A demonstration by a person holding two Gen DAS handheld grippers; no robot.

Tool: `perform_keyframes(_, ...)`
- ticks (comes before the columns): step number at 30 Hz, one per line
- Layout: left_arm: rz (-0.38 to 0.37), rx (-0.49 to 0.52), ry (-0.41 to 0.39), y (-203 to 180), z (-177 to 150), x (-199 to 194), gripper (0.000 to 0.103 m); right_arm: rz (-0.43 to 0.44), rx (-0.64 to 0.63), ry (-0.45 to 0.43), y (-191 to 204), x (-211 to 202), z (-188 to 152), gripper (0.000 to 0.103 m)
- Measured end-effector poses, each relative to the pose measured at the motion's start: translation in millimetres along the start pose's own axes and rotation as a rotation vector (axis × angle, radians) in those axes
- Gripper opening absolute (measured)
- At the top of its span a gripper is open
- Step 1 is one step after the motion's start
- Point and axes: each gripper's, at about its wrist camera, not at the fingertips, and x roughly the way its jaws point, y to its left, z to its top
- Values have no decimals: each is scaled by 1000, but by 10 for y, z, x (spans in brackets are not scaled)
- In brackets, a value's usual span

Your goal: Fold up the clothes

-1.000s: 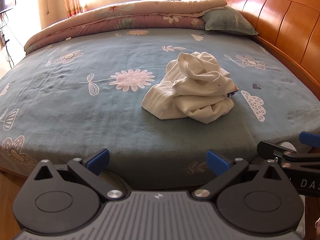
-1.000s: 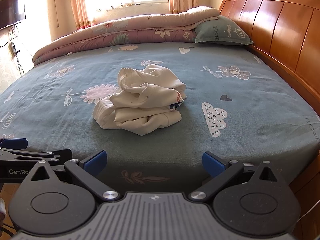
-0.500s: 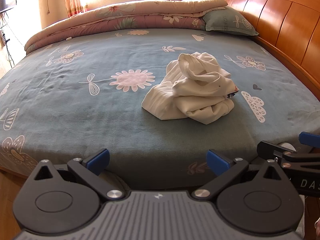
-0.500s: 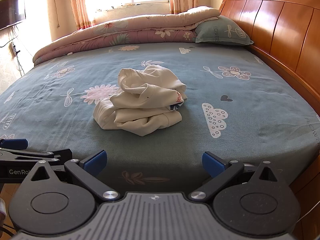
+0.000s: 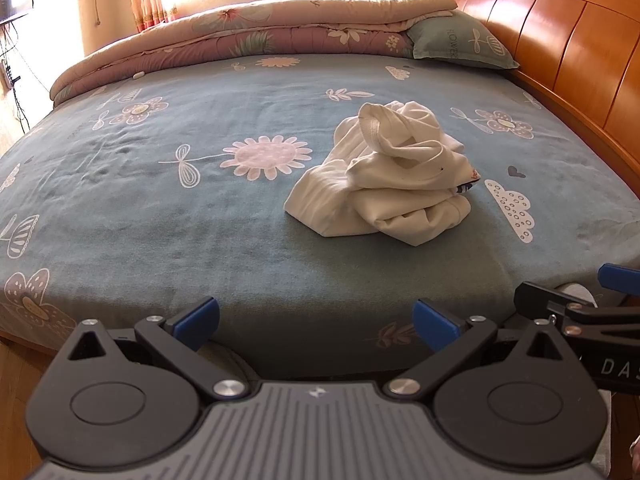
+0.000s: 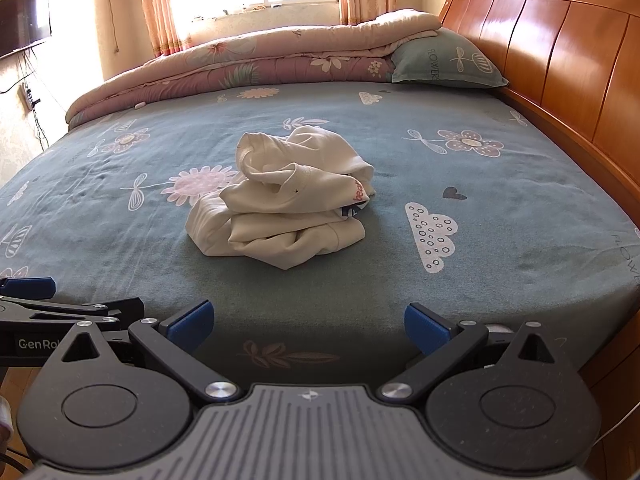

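crumpled cream garment heaped on the bed
left claw and right claw both gape wide, empty, near the bed's edge.

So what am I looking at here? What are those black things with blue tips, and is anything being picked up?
No robot: a person holds a hand tool in each hand, each with a camera looking forward along its two blue-tipped fingers. One picture comes from the left claw, the other from the right claw. Both are open and hold nothing. Each tool shows at the edge of the other's picture. On the bed ahead lies a crumpled cream garment, not yet touched, waiting to be folded. A rolled quilt and a pillow lie at the far side.
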Motion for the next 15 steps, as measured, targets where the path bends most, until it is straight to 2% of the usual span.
perform_keyframes(15,6,-3,-1,8,-12,4,102,7,6,-1,13,-2,-13,103)
